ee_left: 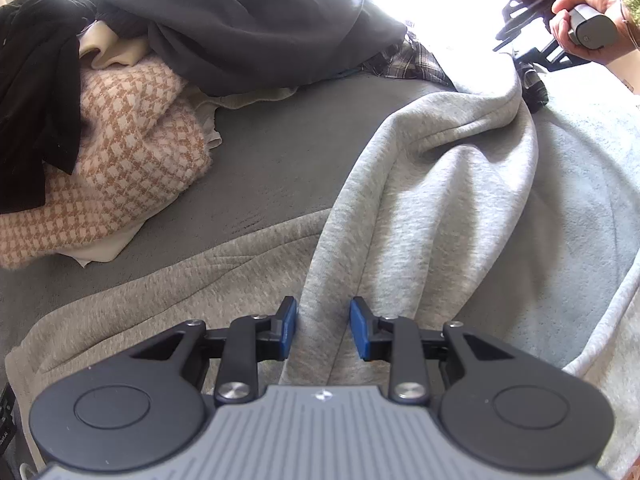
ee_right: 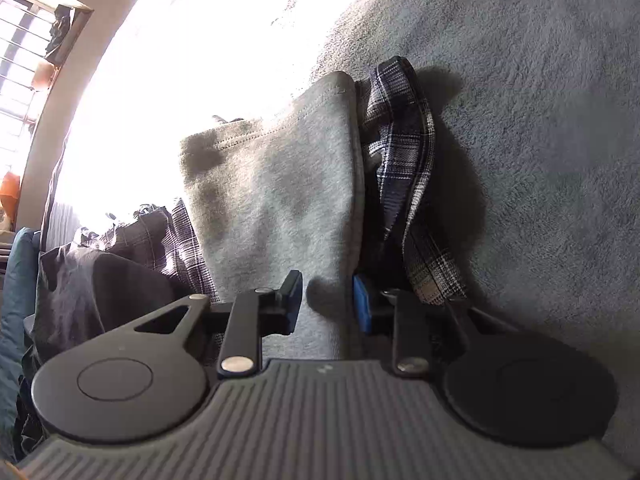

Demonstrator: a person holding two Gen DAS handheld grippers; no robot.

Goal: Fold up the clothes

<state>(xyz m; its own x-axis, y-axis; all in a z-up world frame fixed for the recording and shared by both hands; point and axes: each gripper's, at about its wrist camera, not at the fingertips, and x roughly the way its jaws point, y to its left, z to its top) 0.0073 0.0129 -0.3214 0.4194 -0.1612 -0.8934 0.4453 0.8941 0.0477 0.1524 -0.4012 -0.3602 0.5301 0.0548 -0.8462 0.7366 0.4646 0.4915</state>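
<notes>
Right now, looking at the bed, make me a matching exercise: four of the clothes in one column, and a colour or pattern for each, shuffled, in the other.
Things:
1. sweatshirt between the left hand-held gripper's fingers
2. knit at left
3. shirt beside the sweatshirt
4. large garment on the pile

Looks:
A. dark plaid
B. light grey
C. charcoal
D. tan and cream houndstooth

Pairs: 1-B, 2-D, 3-A, 4-C

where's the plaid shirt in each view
Left wrist: plaid shirt at upper right, poking out from under the dark grey garment.
Right wrist: right of centre, beside the light grey sweatshirt.
Shared landmark: the light grey sweatshirt, clamped by both grippers.
</notes>
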